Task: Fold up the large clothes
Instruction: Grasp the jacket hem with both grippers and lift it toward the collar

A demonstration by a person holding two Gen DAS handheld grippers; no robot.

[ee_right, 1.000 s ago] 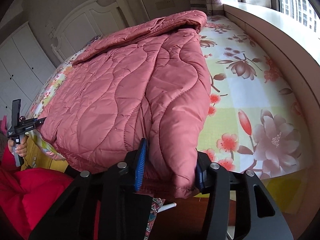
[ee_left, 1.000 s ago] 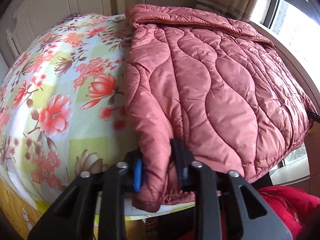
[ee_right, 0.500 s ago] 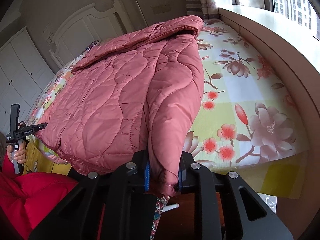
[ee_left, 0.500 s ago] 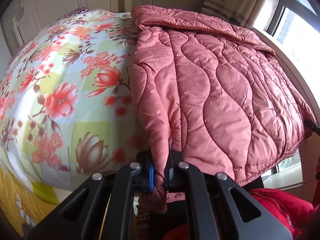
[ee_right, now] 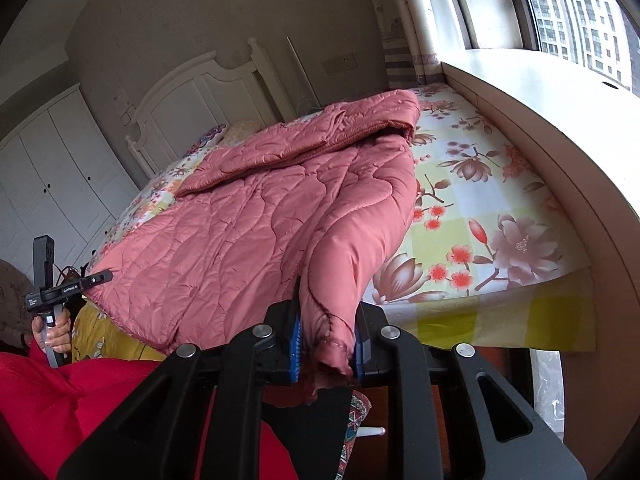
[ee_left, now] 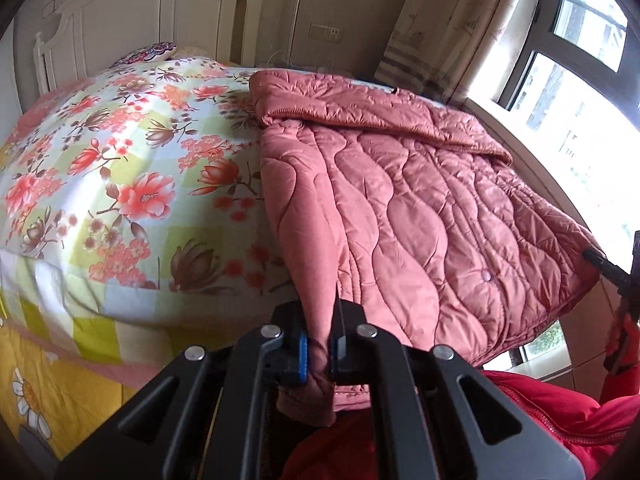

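The pink quilted coat (ee_left: 400, 208) lies spread across the flowered bedsheet (ee_left: 120, 184). The left gripper (ee_left: 319, 354) is clamped on one near sleeve end. The right gripper (ee_right: 325, 350) is clamped on the other, having just closed on it.

A bed (ee_right: 500, 184) with a floral sheet stands beside a bright window (ee_right: 576, 8); behind it rise a white headboard (ee_right: 200, 96) and beige wall (ee_right: 180, 12), with white wardrobes (ee_right: 52, 168) beyond.
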